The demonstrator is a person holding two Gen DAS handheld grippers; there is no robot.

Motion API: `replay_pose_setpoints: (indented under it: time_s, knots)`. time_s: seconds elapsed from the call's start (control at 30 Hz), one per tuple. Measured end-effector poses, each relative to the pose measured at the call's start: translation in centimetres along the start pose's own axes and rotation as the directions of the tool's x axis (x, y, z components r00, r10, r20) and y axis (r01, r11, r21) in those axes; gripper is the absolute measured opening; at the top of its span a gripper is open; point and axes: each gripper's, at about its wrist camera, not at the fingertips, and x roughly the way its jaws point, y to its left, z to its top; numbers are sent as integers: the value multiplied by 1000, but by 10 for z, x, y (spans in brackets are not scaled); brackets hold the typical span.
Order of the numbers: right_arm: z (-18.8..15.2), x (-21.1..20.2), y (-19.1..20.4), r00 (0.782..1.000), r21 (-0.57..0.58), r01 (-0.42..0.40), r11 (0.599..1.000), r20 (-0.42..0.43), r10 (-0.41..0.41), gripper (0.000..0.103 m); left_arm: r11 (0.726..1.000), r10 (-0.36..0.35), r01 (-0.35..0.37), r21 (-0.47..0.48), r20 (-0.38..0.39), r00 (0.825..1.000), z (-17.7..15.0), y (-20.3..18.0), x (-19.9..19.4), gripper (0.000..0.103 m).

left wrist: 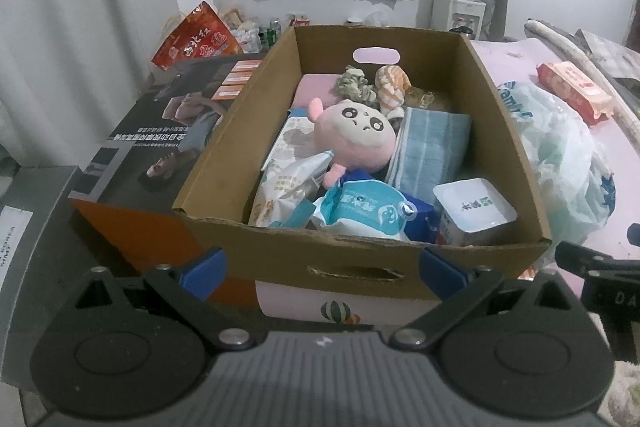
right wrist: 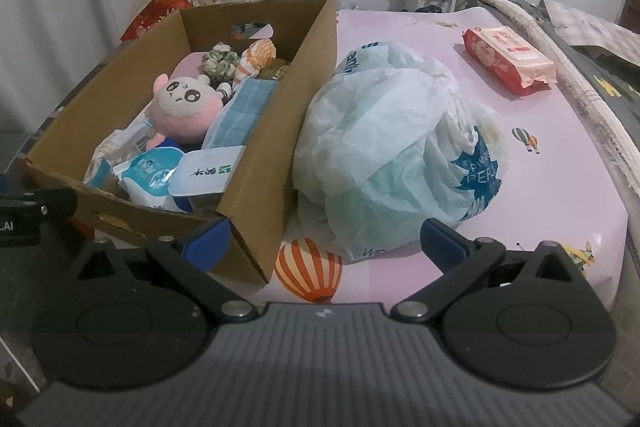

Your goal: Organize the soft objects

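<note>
Standing over the pink table cover (right wrist: 532,95), I take in the biggest thing first: the cardboard box (left wrist: 400,251), open at the top and resting partly on a dark printed carton (left wrist: 160,131) to its left. Just beside the box on the right slumps a crumpled plastic bag (right wrist: 400,147), pale green and white, touching the box wall or very nearly. Farther off, well apart from both, lies a red pack of wipes (right wrist: 508,59).

Inside the box the soft things are already heaped together. A folded blue towel (left wrist: 432,147) leans along the right side, a pink plush toy (left wrist: 356,135) sits in the middle with its face up, and behind it are a striped orange cloth bundle (left wrist: 392,83) and a greenish knotted bundle (left wrist: 354,85). At the near end are a white tub (left wrist: 474,205) and a blue-and-white pouch (left wrist: 360,211).

The left gripper (left wrist: 324,267) hangs in front of the box's near wall, fingers spread wide and holding nothing. The right gripper (right wrist: 324,243) hovers low over the table between box and bag, likewise spread and empty.

To my eye this is a pause between picks, with most of the sorting done. The bag looks like the next candidate: the right gripper would need to push forward, pinch a firm fold of the loose plastic, then lift it clear over the box wall without dragging the box.
</note>
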Motion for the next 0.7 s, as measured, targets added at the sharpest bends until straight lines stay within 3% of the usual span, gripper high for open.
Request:
replay_pose_setpoints:
  time_s: [0.7]
  knots:
    - [0, 6, 1, 1000, -7, -3, 1000, -21, 3, 102, 1000, 8, -7, 15, -55, 998, -4, -2, 9, 103]
